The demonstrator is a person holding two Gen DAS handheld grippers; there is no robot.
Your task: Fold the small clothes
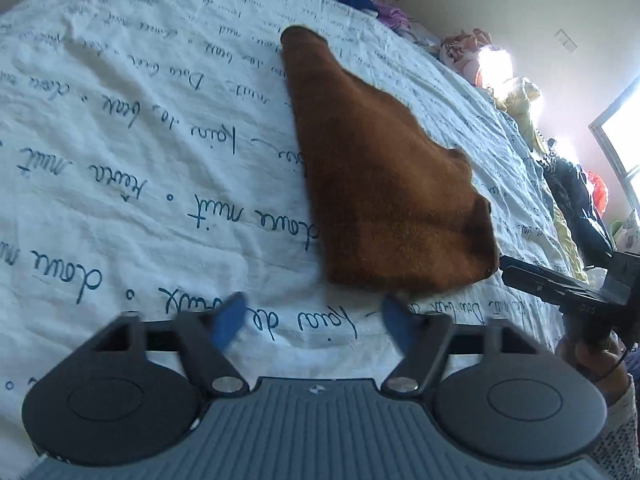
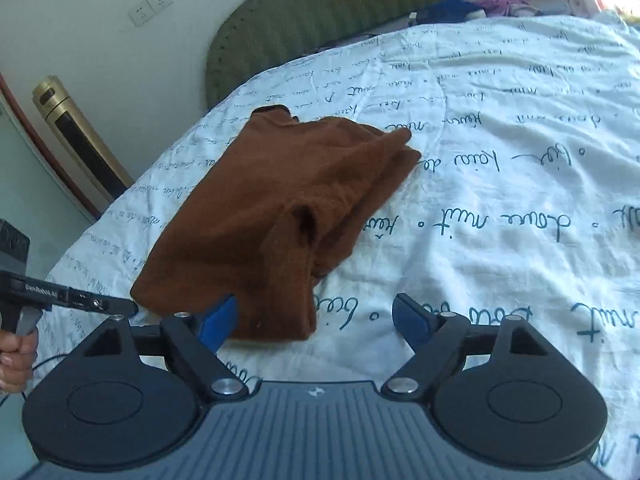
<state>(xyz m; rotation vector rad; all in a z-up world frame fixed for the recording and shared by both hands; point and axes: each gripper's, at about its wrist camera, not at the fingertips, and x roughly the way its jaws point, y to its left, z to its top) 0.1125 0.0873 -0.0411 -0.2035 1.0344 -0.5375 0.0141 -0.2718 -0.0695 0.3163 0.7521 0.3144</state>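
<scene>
A small brown garment [image 1: 384, 184] lies partly folded on the white bedsheet [image 1: 140, 140] printed with dark script. In the right wrist view the garment [image 2: 272, 208] shows several folded layers and a dark opening. My left gripper [image 1: 316, 318] is open and empty, its blue fingertips just short of the garment's near edge. My right gripper [image 2: 316, 318] is open and empty, the left blue fingertip [image 2: 220, 320] beside the garment's near corner. The right gripper's body shows in the left wrist view [image 1: 560, 284]. The left gripper's body shows in the right wrist view [image 2: 68, 298].
A pile of coloured clothes [image 1: 500, 80] runs along the bed's far side by a window [image 1: 624, 144]. A green headboard [image 2: 340, 12] and blue and purple garments [image 2: 472, 6] sit at the bed's end. A gold standing unit [image 2: 76, 136] is by the wall.
</scene>
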